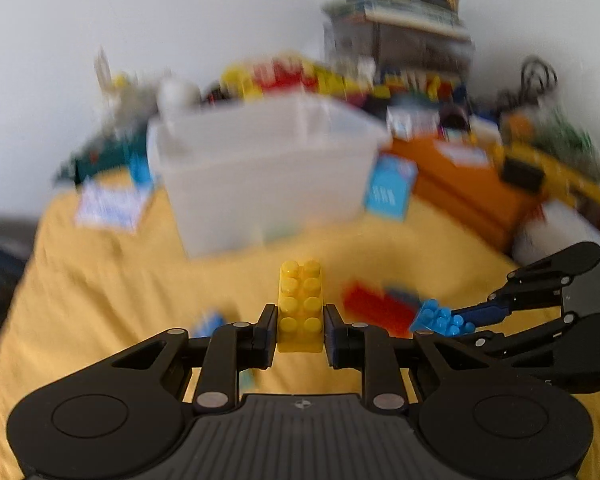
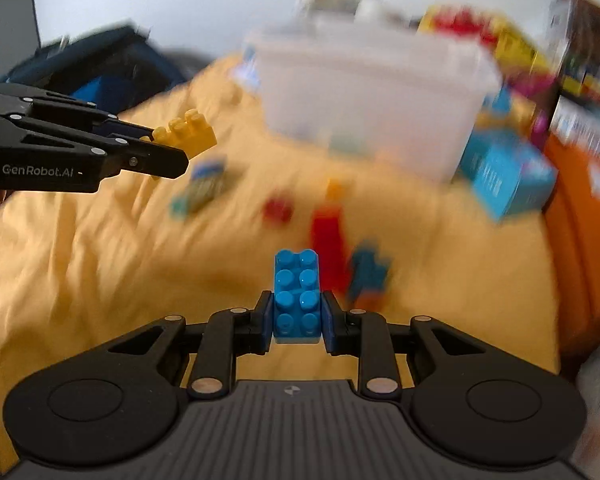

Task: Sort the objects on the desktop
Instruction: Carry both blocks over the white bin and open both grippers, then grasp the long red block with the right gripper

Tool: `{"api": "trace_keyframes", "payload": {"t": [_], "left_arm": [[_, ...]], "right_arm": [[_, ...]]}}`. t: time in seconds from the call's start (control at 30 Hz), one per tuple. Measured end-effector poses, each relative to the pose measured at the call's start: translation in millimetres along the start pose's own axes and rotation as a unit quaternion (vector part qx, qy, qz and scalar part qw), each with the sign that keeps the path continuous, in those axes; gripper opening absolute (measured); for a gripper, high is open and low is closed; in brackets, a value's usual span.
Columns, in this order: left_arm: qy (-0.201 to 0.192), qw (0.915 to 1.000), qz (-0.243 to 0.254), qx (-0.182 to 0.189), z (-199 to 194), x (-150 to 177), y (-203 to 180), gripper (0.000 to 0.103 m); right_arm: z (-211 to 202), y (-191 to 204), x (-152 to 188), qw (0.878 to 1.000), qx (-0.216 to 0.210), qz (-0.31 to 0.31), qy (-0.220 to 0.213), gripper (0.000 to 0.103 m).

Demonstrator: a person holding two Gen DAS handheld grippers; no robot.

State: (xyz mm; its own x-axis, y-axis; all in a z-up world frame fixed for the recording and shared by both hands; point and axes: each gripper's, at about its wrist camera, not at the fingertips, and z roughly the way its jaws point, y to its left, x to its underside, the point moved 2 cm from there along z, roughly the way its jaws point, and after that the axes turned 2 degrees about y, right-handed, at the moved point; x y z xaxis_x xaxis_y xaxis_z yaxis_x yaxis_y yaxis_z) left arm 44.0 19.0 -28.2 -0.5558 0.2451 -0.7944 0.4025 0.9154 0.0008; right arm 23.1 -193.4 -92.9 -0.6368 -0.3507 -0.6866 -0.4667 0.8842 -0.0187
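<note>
Big yellow cloth (image 2: pixel 80 272) covers the table. Clear bin (image 1: pixel 260 176) sits at the back, blue box (image 2: pixel 508 176) just beside it. Red & blue bricks (image 2: pixel 328 248) lie loose on the cloth. Left gripper (image 1: pixel 300 328) squeezes a yellow brick (image 1: pixel 301 304) w/ studs up. Right gripper (image 2: pixel 297 318) squeezes a blue brick (image 2: pixel 296 292), up off the cloth.

free: yellow cloth (image 2: pixel 100 264) near side | blocked: clear bin (image 2: pixel 372 92) ahead, loose bricks (image 2: pixel 328 236)

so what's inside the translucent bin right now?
The translucent bin is motion-blurred in both views. A faint greenish shape shows through its front wall near the bottom; nothing else can be made out. The top opening isn't visible from above.
</note>
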Motion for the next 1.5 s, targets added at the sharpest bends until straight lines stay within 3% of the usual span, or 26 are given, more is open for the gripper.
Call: {"api": "trace_keyframes", "payload": {"t": [0.17,0.27,0.3,0.33,0.37,0.43,0.57,0.73,0.9,1.03,1.13,1.27,1.4,1.5], "left_arm": [[-0.063,0.9977,-0.002,-0.024,13.7,-64.8,21.5,0.027],[-0.097,0.9943,0.003,-0.045,32.1,-104.1,32.5,0.028],[-0.107,0.9931,-0.005,-0.047,39.8,-115.2,37.4,0.030],[-0.108,0.9930,-0.010,-0.045,46.3,-123.7,40.4,0.044],[-0.101,0.9936,-0.015,-0.048,52.2,-130.2,42.3,0.050],[-0.097,0.9935,-0.022,-0.056,49.9,-133.7,41.7,0.050],[-0.100,0.9943,-0.004,-0.037,24.8,-102.2,34.1,0.051],[-0.010,0.9994,-0.015,-0.029,13.7,-26.0,29.8,0.051],[0.071,0.9960,-0.053,-0.014,17.4,38.2,13.8,0.051],[0.092,0.9929,-0.075,-0.003,15.5,58.4,7.3,0.051],[0.094,0.9934,-0.066,-0.005,11.7,63.2,-1.7,0.051],[0.094,0.9936,-0.062,-0.003,5.0,69.0,-10.5,0.051],[0.093,0.9935,-0.064,-0.009,-2.8,72.3,-11.9,0.051],[0.093,0.9933,-0.066,-0.012,-6.9,75.0,-12.7,0.051]], "right_arm": [[-12.4,-32.6,-74.9,0.991,0.047,0.035,-0.122,0.027],[-8.7,-47.6,-119.8,0.981,0.084,0.042,-0.168,0.027],[-4.9,-52.4,-130.8,0.979,0.091,0.047,-0.175,0.028],[2.1,-57.4,-141.5,0.978,0.101,0.050,-0.175,0.031],[11.6,-61.1,-150.4,0.979,0.112,0.043,-0.163,0.043],[18.4,-62.2,-151.7,0.981,0.121,0.034,-0.151,0.045],[0.5,-54.9,-112.6,0.984,0.085,0.042,-0.148,0.043],[-3.4,-45.4,-58.1,0.994,0.043,0.049,-0.083,0.044],[4.8,-27.7,-20.5,0.999,0.019,0.049,-0.014,0.034],[10.0,-5.1,-7.9,1.000,0.026,0.016,0.008,0.034],[11.3,17.7,-7.3,0.999,0.034,-0.042,-0.009,0.034],[30.4,41.2,-2.8,0.990,0.076,-0.121,-0.010,0.032],[58.3,33.5,1.5,0.983,0.128,-0.131,0.025,0.032],[63.2,25.1,0.5,0.984,0.122,-0.124,0.042,0.025]]}}
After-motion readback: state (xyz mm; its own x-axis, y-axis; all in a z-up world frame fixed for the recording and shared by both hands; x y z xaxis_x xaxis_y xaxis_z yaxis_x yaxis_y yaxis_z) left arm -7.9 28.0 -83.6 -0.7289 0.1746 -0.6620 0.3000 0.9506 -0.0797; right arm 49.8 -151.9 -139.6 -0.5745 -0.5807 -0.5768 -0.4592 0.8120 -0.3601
